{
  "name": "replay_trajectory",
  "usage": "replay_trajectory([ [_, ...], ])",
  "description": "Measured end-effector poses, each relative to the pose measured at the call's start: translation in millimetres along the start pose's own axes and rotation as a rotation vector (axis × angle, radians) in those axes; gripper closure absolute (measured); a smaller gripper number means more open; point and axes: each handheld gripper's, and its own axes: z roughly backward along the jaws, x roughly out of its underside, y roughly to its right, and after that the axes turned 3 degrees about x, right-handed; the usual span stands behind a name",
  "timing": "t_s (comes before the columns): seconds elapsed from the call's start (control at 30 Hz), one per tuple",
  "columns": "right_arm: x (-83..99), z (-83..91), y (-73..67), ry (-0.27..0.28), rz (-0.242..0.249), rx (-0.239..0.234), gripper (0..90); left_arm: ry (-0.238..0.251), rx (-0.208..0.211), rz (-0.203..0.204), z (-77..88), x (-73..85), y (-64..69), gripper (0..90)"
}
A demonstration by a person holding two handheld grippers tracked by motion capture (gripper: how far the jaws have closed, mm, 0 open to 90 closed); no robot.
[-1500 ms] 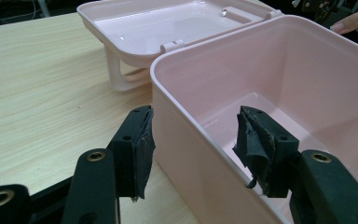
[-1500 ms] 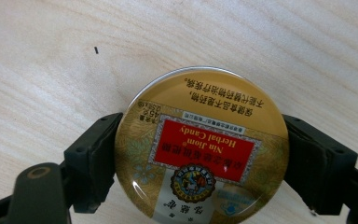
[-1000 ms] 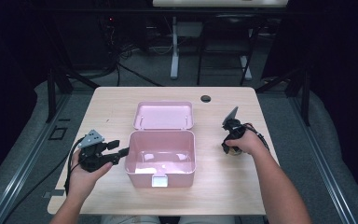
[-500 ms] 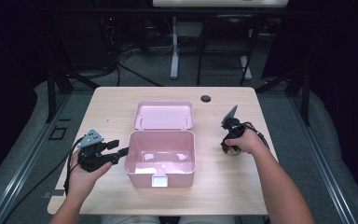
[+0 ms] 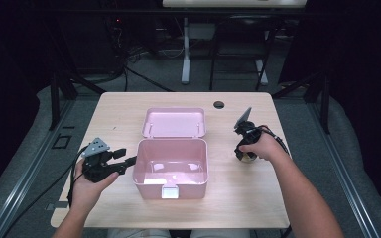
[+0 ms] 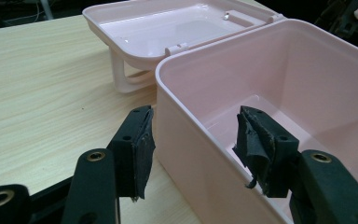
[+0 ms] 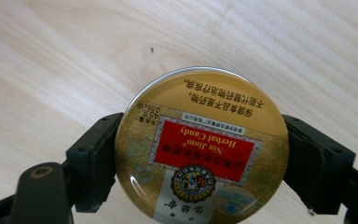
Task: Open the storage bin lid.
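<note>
1. We judged the main risk to be the candy tin [image 7: 201, 149] slipping as it lifted: our right gripper [image 7: 200, 161] pinched only its smooth round rim, on the table [image 5: 129, 106] well right of the pink box [image 5: 170, 186].
2. Our left gripper [image 6: 193, 144] straddled the box's left wall, jaws wide; shoving could slide the box.
3. Beyond, the lid [image 5: 173, 123] lay open.

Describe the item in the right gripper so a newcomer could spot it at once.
Start at the open pink box in the middle of the wooden table. To its right, the right gripper clamps a round tin. Its gold lid with a red "Herbal Candy" label sets it apart.
</note>
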Motion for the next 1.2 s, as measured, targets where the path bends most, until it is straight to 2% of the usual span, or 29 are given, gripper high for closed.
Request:
replay_trajectory([
  [0.2, -1.0, 16.8, -6.6, 0.029, 0.04, 0.001, 19.8, 0.002, -0.001, -0.001, 0.5, -0.2, -0.2, 45.6],
  [0.53, -2.9, 38.7, -15.4, 0.032, 0.062, -0.004, 19.8, 0.002, 0.001, -0.001, 1.7, -0.4, -0.5, 45.7],
  [1.2, -7.6, 83.4, -31.1, 0.055, 0.174, -0.005, 19.8, 0.001, -0.001, -0.002, 1.8, -0.5, -0.1, 45.6],
])
